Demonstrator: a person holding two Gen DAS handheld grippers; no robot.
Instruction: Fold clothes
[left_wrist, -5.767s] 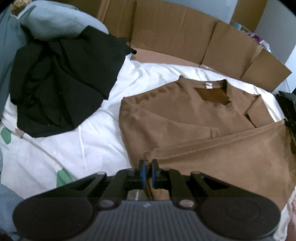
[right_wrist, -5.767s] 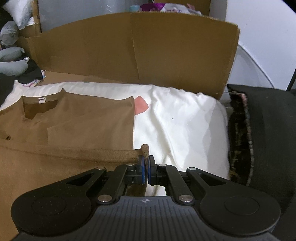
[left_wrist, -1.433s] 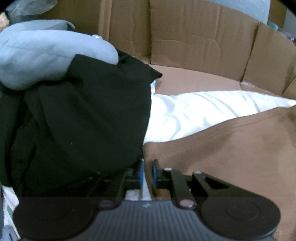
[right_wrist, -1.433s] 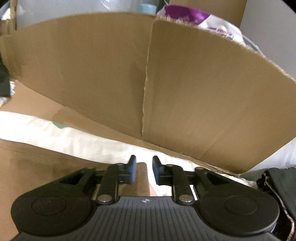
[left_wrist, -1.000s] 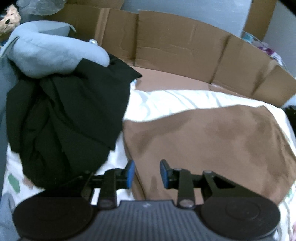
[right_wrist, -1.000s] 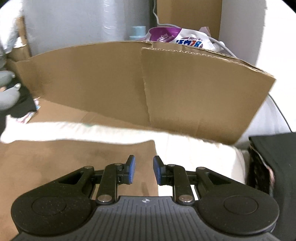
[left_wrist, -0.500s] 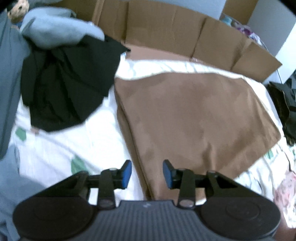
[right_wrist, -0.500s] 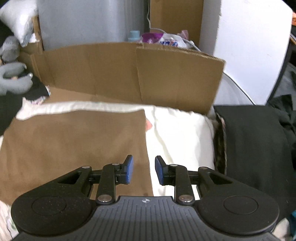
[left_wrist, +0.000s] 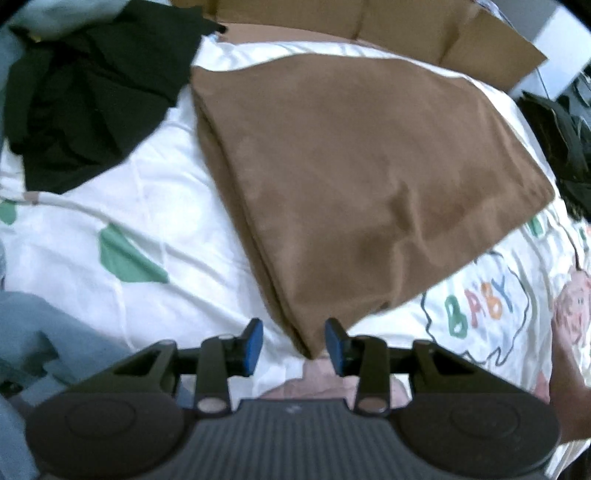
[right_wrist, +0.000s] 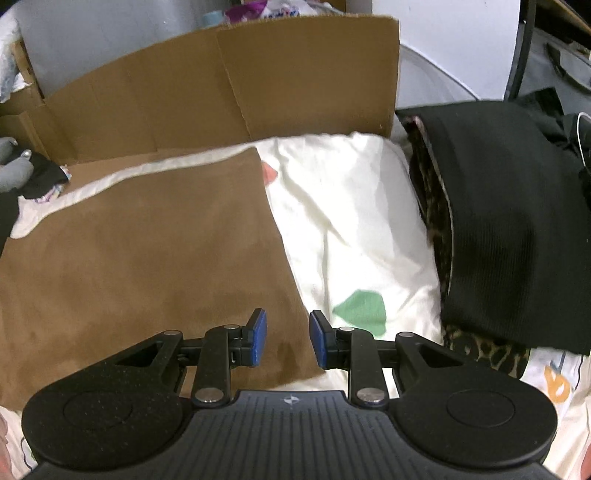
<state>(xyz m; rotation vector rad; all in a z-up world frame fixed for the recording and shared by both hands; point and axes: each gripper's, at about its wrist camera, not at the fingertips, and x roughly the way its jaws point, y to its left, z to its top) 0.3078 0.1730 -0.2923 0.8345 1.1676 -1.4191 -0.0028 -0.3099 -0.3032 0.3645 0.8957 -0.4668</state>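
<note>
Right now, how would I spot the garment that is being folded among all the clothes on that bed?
Find the white printed sheet in front of the cardboard wall. In its middle lies a flat brown garment, folded into a neat panel. The black clothes beside it are a crumpled heap; it alone is brown and smooth.

Two wrist cameras above the bed

The left view looks steeply down, close over the folded brown garment (left_wrist: 362, 177); the right view faces lower across it toward the brown cardboard wall (right_wrist: 236, 88). Both share the garment and white printed bedsheet (left_wrist: 122, 192).
</note>
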